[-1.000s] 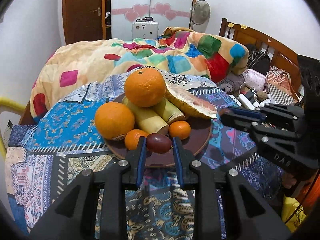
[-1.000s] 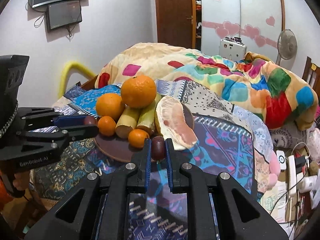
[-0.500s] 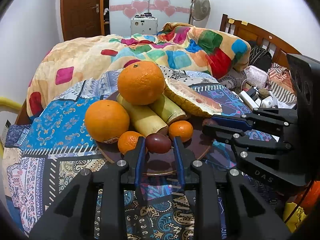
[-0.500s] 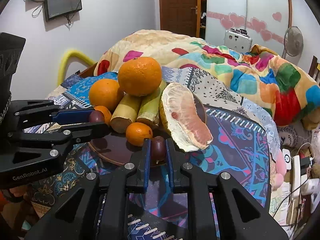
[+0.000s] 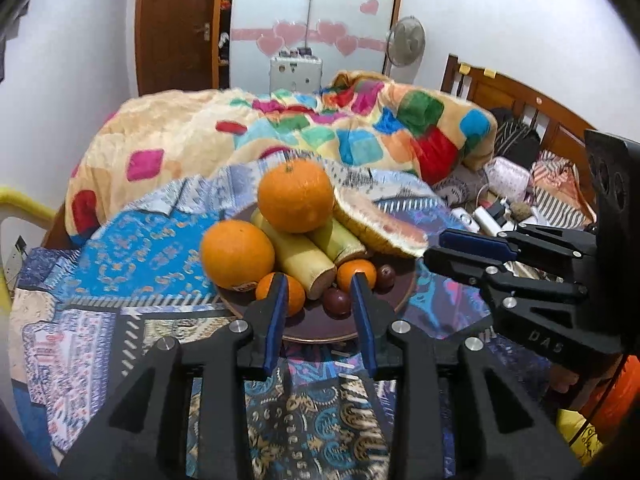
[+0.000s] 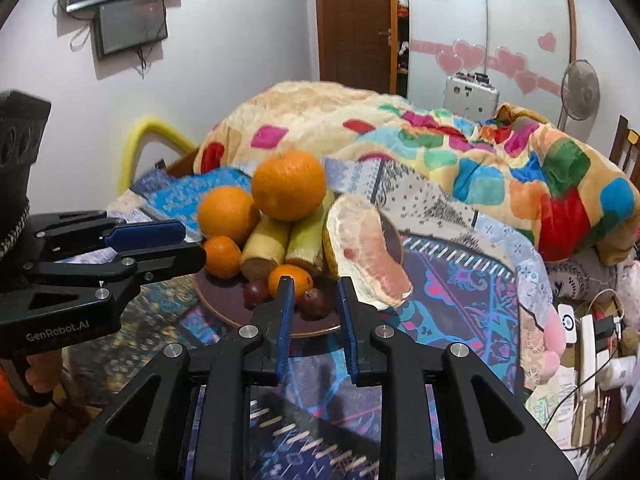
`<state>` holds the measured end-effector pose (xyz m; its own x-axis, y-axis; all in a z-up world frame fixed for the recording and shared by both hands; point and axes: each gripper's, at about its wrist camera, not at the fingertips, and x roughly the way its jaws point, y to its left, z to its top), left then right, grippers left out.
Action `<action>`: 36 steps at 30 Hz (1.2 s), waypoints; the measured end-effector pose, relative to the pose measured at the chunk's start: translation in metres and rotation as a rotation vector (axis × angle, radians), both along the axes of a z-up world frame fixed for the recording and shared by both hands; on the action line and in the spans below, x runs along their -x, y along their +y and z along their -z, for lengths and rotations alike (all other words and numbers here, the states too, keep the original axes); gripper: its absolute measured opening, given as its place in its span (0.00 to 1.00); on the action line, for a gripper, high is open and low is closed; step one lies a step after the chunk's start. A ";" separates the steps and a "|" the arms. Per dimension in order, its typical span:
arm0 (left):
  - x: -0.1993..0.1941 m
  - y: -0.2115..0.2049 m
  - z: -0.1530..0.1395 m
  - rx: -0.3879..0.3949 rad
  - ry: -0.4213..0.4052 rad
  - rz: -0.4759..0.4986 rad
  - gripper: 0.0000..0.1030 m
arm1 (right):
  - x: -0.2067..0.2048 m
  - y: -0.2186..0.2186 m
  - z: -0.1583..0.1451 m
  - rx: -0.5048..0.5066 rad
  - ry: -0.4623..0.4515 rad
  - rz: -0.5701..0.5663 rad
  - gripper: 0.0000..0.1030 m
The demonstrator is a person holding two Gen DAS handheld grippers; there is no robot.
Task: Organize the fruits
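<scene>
A brown plate [image 5: 312,332] on a patterned cloth holds two big oranges [image 5: 295,196], two small ones [image 5: 357,274], two yellow-green stalk pieces [image 5: 306,256], a peeled pomelo wedge [image 5: 384,228] and two dark red fruits [image 5: 337,301]. My left gripper [image 5: 318,290] is open and empty just in front of one dark fruit. My right gripper [image 6: 314,292] is open and empty, with the other dark fruit [image 6: 314,302] lying on the plate [image 6: 224,308] between its fingertips. The right gripper shows at right in the left wrist view [image 5: 472,256].
The cloth-covered surface [image 5: 140,248] stands beside a bed with a colourful quilt [image 5: 320,132]. Chargers and clutter [image 6: 588,332] lie at the right. A yellow tube [image 6: 156,132] curves at the left wall. A fan [image 5: 406,40] stands at the back.
Both grippers have opened and let go of the dark red fruits, which now lie on the plate. Both grippers have drawn back a little.
</scene>
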<state>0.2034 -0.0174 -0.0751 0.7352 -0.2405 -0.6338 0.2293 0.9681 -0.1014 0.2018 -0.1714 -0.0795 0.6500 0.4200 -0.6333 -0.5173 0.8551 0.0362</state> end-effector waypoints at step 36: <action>0.263 -0.002 -0.139 0.005 -0.568 -0.195 0.99 | 0.228 -0.041 -0.143 -0.258 -0.559 0.148 1.00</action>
<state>-0.0601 -0.0198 0.0640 0.9893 -0.0694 -0.1285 0.0675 0.9975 -0.0192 -0.0262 -0.2128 0.0631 0.9162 0.3942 -0.0717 -0.3945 0.9188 0.0096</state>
